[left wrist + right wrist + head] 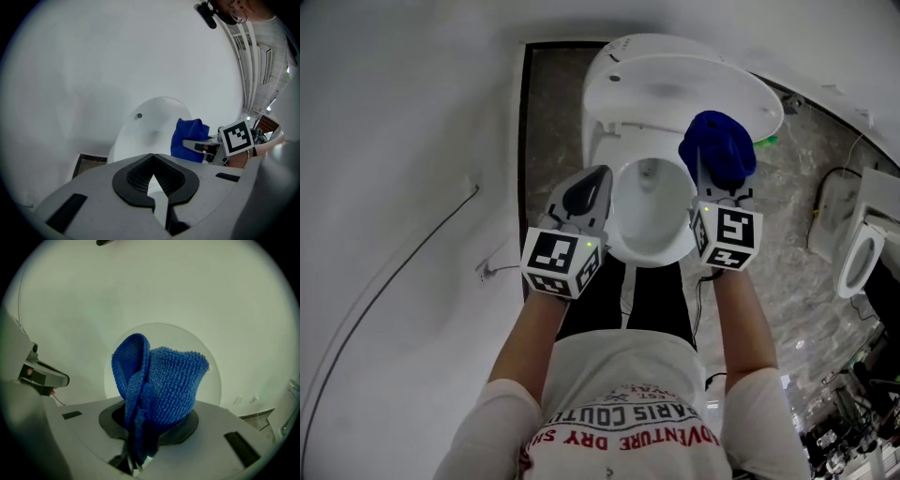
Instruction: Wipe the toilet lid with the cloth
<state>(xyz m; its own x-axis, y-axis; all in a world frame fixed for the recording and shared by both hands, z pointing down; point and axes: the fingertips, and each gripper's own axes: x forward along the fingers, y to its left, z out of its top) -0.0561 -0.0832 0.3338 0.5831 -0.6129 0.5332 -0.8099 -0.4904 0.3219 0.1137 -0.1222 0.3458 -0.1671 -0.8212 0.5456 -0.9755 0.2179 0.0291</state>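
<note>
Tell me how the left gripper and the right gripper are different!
The right gripper is pinching a blue cloth, while the left gripper holds nothing. The right gripper is by the right rim of the toilet bowl, and the left gripper is by its left rim. What is the same: both have their jaws closed, and both point toward the raised toilet lid.

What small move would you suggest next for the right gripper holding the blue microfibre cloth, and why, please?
Probably ease the right gripper forward until the blue microfibre cloth presses flat on the raised white toilet lid. The jaws are clamped on the cloth, which points at the lid's inner face, but contact is not evident. The left gripper is shut and empty.
</note>
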